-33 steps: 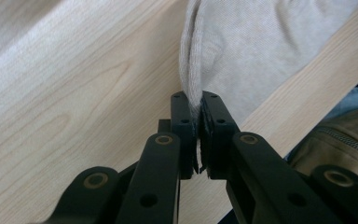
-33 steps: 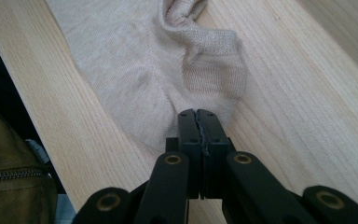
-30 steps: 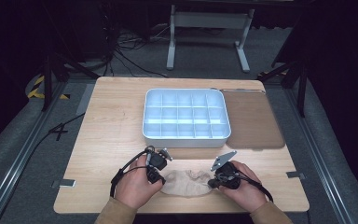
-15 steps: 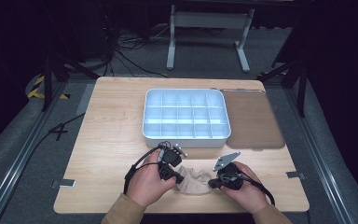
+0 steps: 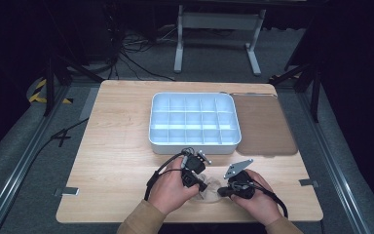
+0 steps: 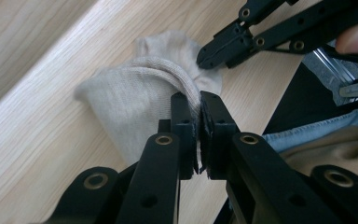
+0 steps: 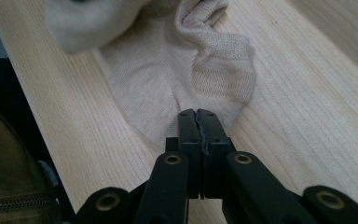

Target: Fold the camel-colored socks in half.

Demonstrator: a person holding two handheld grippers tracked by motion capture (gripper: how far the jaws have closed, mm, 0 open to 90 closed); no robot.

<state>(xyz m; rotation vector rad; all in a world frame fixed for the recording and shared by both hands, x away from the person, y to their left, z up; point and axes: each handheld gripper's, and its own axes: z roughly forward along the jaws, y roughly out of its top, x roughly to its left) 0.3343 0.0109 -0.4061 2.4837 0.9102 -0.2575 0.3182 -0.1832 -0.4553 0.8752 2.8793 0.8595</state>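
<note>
Sock fabric sits between our two hands at the near edge of the table (image 5: 117, 146): one beige sock (image 5: 209, 189), finely knitted, soft and crumpled, with a ribbed cuff band that shows in the left gripper view (image 6: 158, 70) and a folded, thicker-knit end in the right gripper view (image 7: 223, 65). Our left gripper (image 5: 200, 184) is clenched on the cuff, the fabric pinched between its two black jaws and lifted into a ridge. Our right gripper (image 5: 222, 191) is clenched too, its jaws pressed together on the sock's near edge, which lies flat on the wood there. The two jaw tips stand close to each other, with the bunched sock between them. Farther off, near the table's middle, we see one white tray (image 5: 195, 141) divided into many small compartments, three rows deep. Just to its right, touching it, lies one flat brown mat (image 5: 265, 124). Beyond the table's far edge stands one grey metal stand (image 5: 216, 22) on the dark floor.
</note>
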